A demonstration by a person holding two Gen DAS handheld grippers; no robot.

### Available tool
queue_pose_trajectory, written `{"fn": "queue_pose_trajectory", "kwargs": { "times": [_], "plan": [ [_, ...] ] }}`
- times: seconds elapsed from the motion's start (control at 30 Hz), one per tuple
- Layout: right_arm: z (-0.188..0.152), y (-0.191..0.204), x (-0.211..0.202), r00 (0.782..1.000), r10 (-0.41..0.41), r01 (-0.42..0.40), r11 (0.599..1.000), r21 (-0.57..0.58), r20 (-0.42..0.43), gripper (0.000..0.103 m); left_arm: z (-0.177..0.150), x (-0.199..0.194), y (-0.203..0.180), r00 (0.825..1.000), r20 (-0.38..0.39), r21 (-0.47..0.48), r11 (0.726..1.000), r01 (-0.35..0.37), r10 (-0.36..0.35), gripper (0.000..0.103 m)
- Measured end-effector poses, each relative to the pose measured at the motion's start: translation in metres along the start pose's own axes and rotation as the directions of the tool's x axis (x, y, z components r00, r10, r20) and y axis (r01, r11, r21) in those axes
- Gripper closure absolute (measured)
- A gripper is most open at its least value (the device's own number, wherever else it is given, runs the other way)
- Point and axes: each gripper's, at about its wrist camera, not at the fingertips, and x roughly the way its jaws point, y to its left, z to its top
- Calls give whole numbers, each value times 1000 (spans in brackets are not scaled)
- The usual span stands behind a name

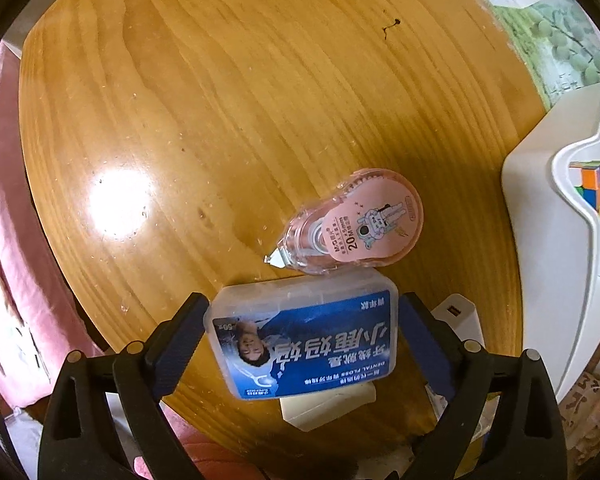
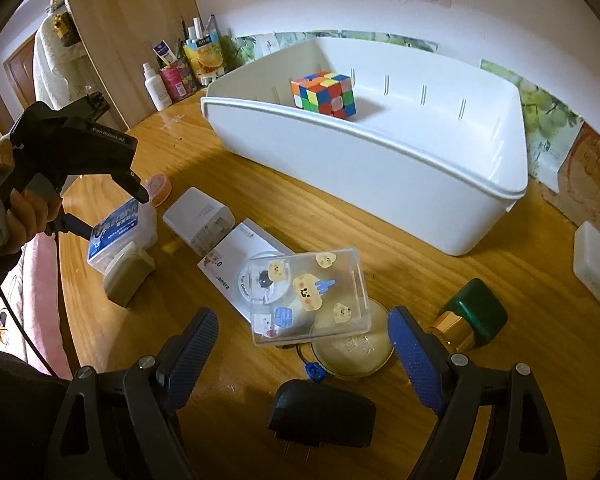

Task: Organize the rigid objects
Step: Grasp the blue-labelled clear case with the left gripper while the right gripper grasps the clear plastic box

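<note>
My left gripper (image 1: 302,332) is shut on a clear dental floss box (image 1: 304,340) with a blue label; both pads press its sides just above the wooden table (image 1: 220,120). The box also shows in the right wrist view (image 2: 120,232), with the left gripper (image 2: 96,216) on it. A pink correction tape (image 1: 356,220) lies just beyond the box. My right gripper (image 2: 300,344) is open and empty above a clear sticker-covered case (image 2: 308,296). A white bin (image 2: 380,168) holds a Rubik's cube (image 2: 324,94).
Near the right gripper lie a black plug adapter (image 2: 320,408), a round tin (image 2: 356,344), a green and gold bottle (image 2: 472,316), a white charger (image 2: 200,220), a white camera box (image 2: 236,264) and a beige block (image 2: 128,272). Bottles (image 2: 180,76) stand at the back.
</note>
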Motion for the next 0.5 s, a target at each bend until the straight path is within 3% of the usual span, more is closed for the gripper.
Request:
{"fn": "queue_pose_trajectory", "kwargs": {
  "times": [0.33, 0.5],
  "plan": [
    [1, -6, 11, 1000, 10, -9, 1000, 29, -20, 17, 17, 22, -11, 998, -56, -8, 1000, -24, 24, 7],
    [1, -9, 14, 1000, 11, -10, 999, 43, -22, 25, 25, 28, -16, 996, -80, -7, 1000, -26, 25, 8]
  ]
}}
